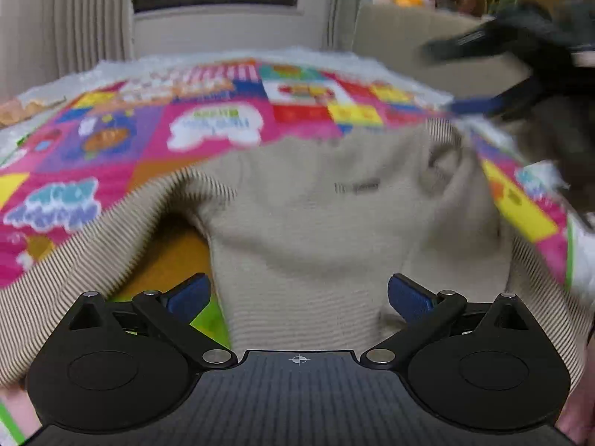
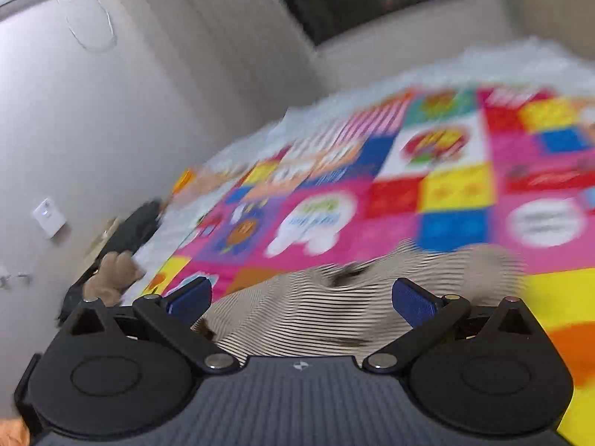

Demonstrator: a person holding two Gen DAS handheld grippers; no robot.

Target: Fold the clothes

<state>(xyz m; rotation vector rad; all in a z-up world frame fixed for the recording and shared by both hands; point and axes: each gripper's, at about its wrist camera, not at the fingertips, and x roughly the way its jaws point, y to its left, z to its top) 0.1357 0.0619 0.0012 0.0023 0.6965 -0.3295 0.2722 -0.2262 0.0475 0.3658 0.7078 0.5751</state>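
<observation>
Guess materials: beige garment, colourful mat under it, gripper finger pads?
Beige garment: looks like ribbed knit, matte; fine parallel ridges and soft draping folds. Colourful mat: probably printed foam or vinyl, smooth; flat bright panels, though blur leaves it open. Left gripper finger pads: blue, finely textured, likely rubber on black matte plastic links.

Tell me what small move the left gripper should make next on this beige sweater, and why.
Probably ease the left gripper forward and down, then close on the beige sweater fabric lying between its fingers. Its jaws stand wide open and grip nothing, and the sweater lies rumpled on the colourful mat. The right gripper is open too, so nothing holds the garment yet.
</observation>
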